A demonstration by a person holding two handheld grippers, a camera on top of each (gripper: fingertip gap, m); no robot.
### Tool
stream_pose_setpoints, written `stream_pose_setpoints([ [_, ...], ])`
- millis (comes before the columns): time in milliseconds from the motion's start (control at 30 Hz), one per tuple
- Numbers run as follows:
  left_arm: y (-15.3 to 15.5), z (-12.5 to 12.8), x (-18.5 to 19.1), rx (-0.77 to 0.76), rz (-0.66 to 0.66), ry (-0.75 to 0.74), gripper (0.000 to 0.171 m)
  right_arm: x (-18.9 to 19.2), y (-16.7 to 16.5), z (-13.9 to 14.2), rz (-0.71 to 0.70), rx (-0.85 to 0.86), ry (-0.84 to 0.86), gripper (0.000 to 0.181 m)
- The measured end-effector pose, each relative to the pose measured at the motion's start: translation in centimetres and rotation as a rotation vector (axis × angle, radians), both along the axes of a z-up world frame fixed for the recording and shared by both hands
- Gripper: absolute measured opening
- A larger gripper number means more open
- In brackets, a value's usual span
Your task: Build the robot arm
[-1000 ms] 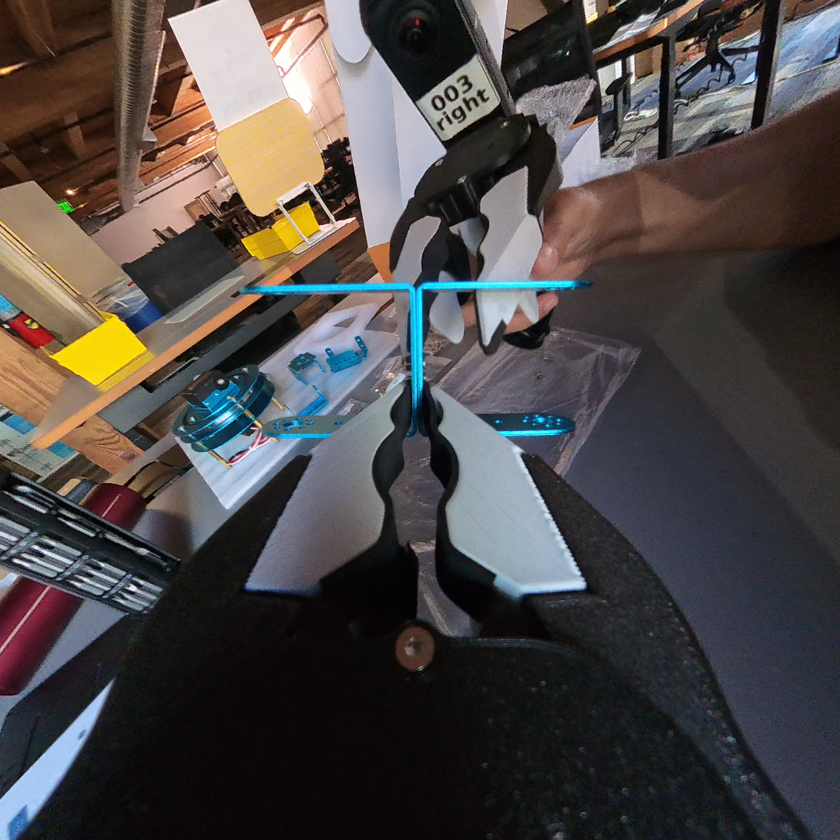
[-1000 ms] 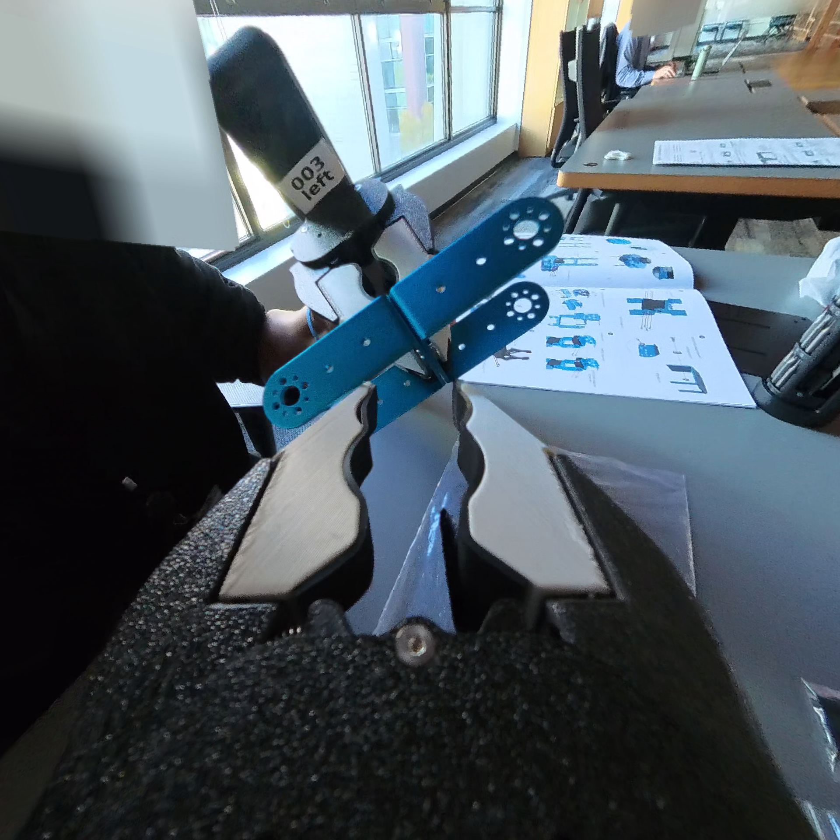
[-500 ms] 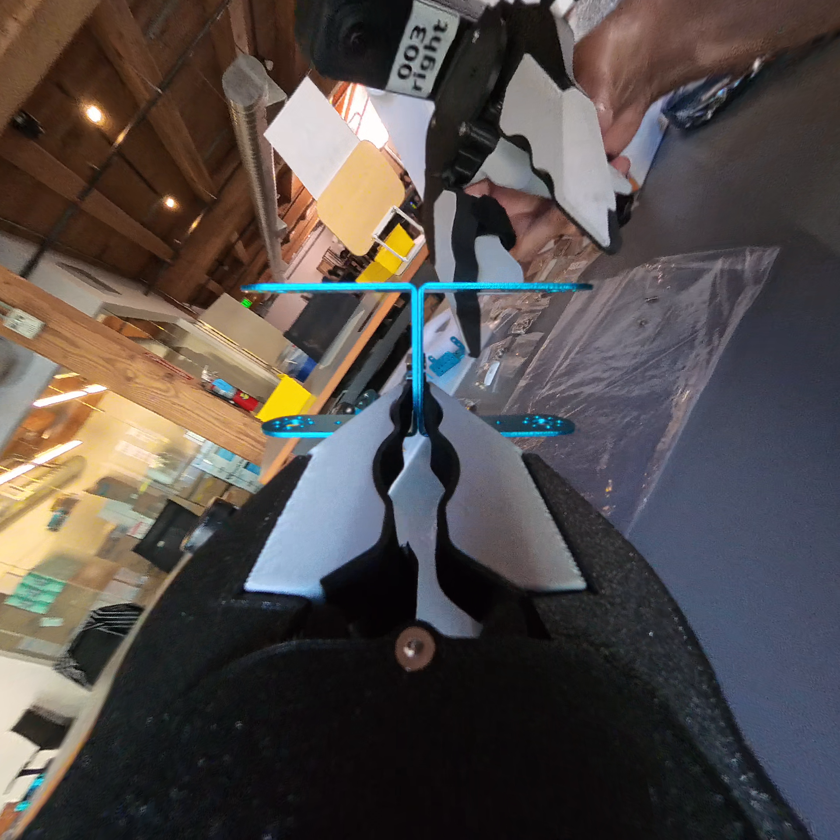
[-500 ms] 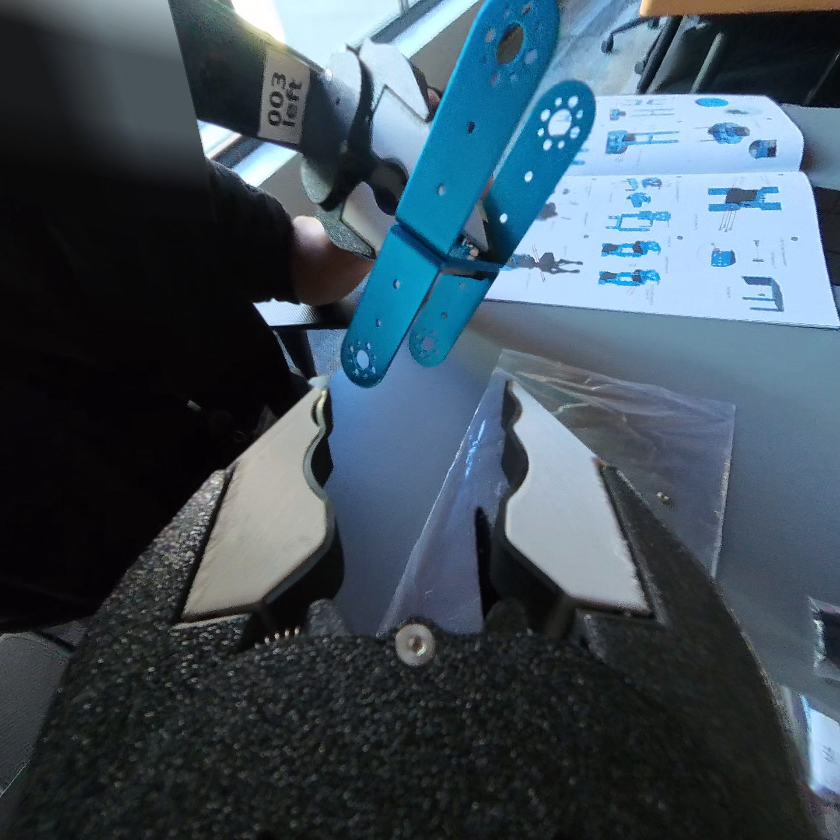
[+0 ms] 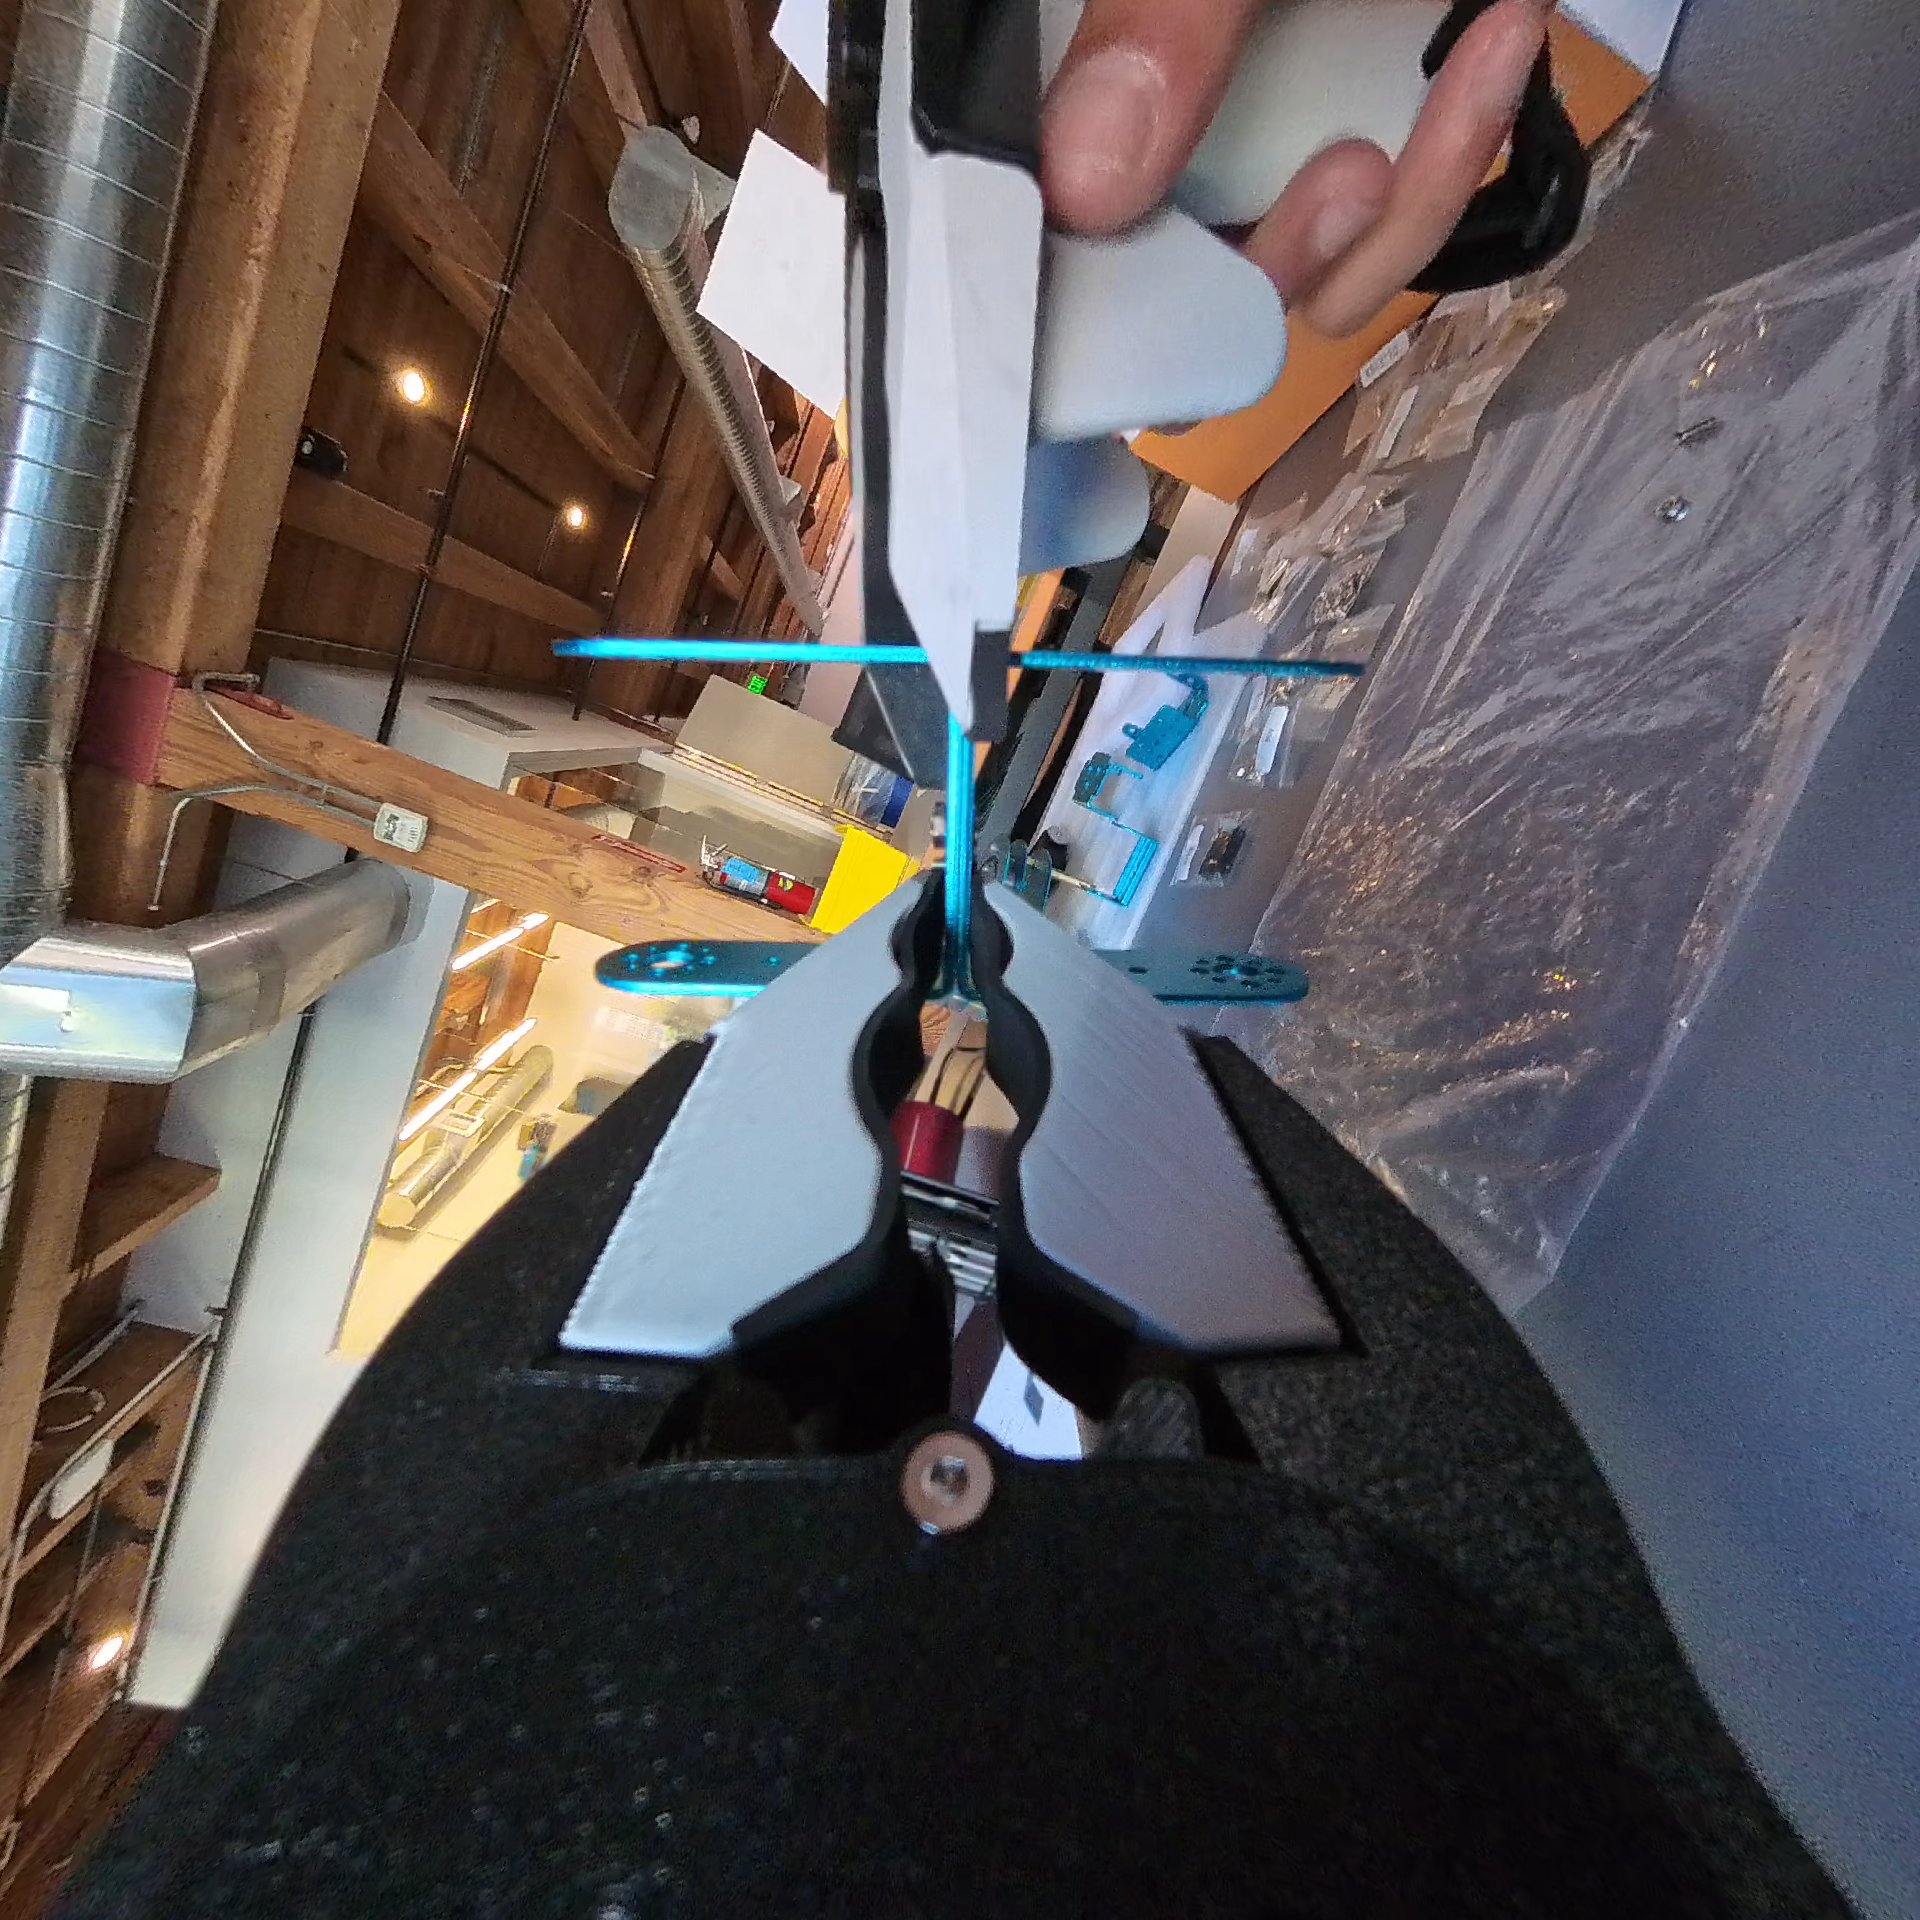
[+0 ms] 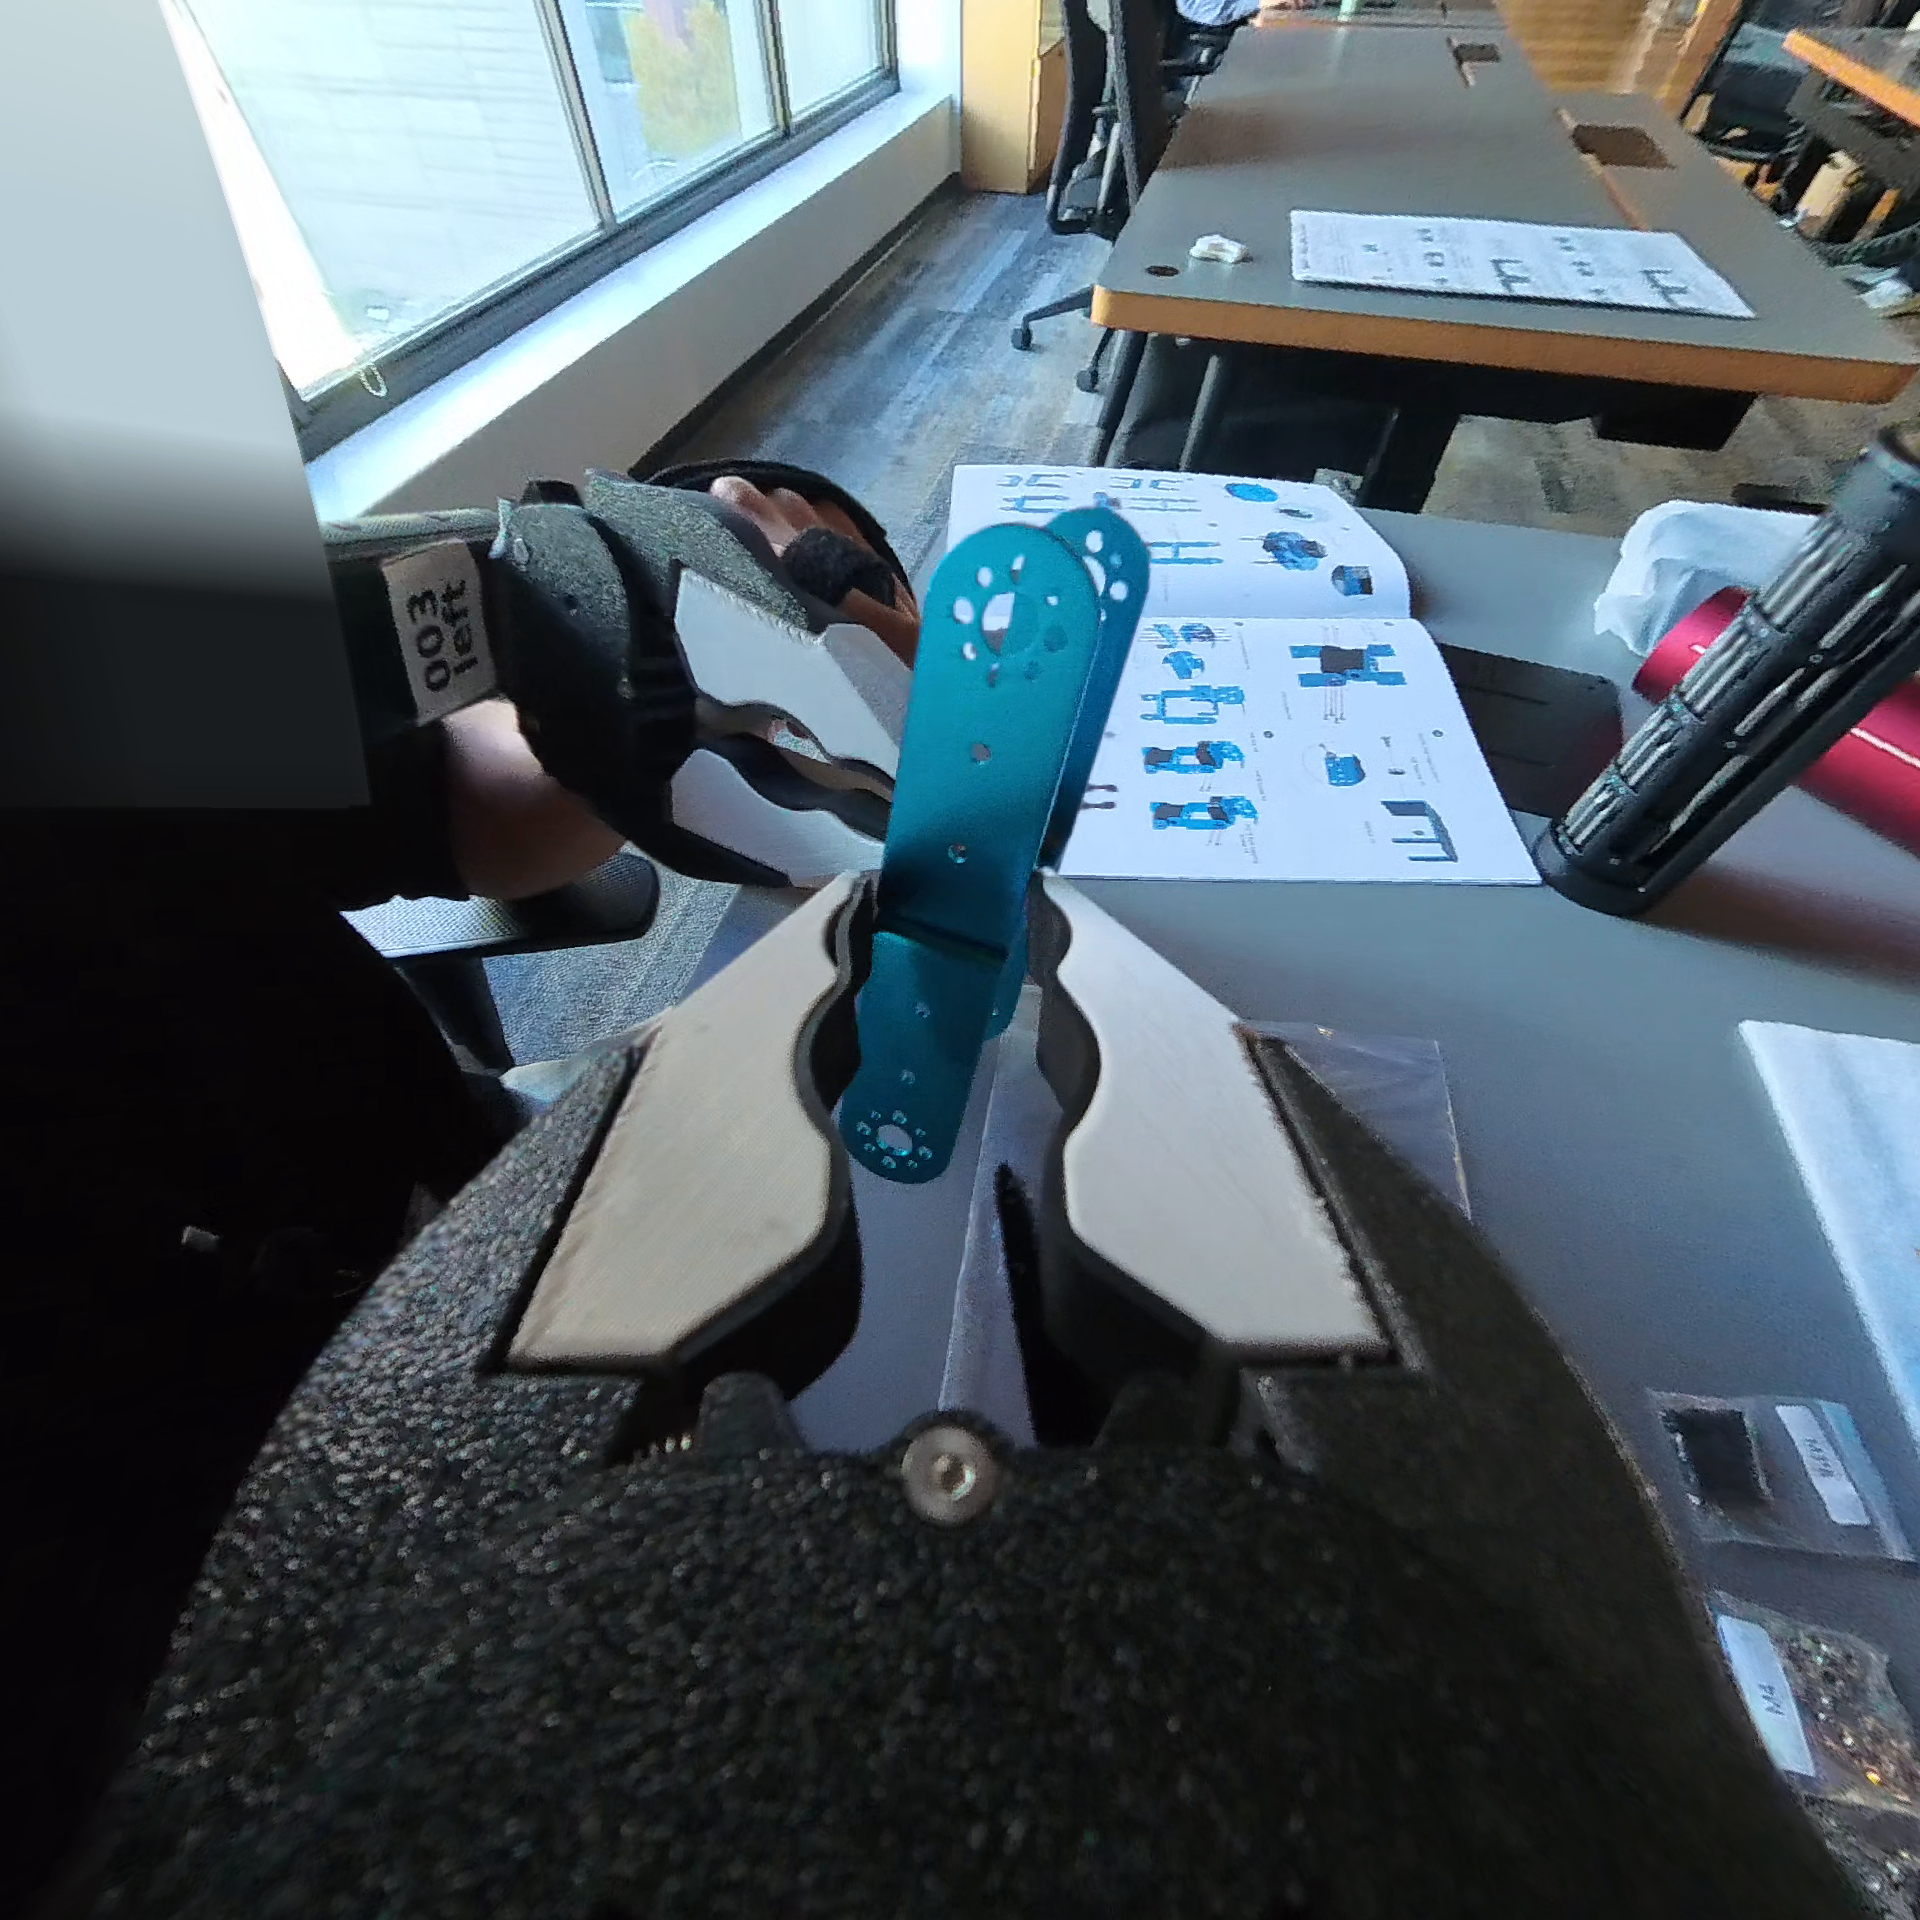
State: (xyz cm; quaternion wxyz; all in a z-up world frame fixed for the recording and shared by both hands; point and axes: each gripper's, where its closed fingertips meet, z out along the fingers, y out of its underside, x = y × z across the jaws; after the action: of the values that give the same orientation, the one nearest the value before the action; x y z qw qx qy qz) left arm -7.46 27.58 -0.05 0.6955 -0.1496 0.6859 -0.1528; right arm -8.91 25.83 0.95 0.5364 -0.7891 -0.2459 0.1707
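Grey table (image 6: 1455, 997) bears open booklet (image 6: 1278, 717) and clear plastic bag (image 5: 1621, 790).

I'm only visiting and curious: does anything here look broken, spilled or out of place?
Nothing stands out. The blue metal brackets are clamped in the left gripper, with the right gripper open around them. The open booklet lies flat on the grey table.

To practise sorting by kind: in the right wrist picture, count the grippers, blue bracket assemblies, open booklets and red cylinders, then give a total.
Grippers: 2 (left gripper, right gripper)
Blue bracket assembly: 1
Open booklet: 1
Red cylinder: 1
Total: 5
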Motion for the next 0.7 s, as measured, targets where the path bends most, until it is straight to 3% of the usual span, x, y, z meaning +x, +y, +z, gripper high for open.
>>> stream_pose_setpoints([
  [200,0.3,-1.5,1.0,0.013,-0.011,0.009,0.002,0.8,0.2,-1.2,0.024,-0.047,0.096,0.027],
  [367,3.2,-4.5,2.9,0.227,0.051,0.071,0.002,4.7,0.5,-3.0,0.096,-0.151,0.155,0.058],
  [467,5.9,-4.9,4.3,0.299,0.059,0.093,0.002,9.0,1.9,-7.3,0.029,-0.280,-0.050,0.047],
  [533,8.0,-4.5,5.1,0.348,0.069,0.089,0.002,10.2,2.6,-9.4,0.054,-0.346,-0.126,0.028],
  [700,11.9,-4.5,6.9,0.352,0.078,0.057,0.002,12.0,5.1,-14.2,0.100,-0.462,-0.344,0.024],
])
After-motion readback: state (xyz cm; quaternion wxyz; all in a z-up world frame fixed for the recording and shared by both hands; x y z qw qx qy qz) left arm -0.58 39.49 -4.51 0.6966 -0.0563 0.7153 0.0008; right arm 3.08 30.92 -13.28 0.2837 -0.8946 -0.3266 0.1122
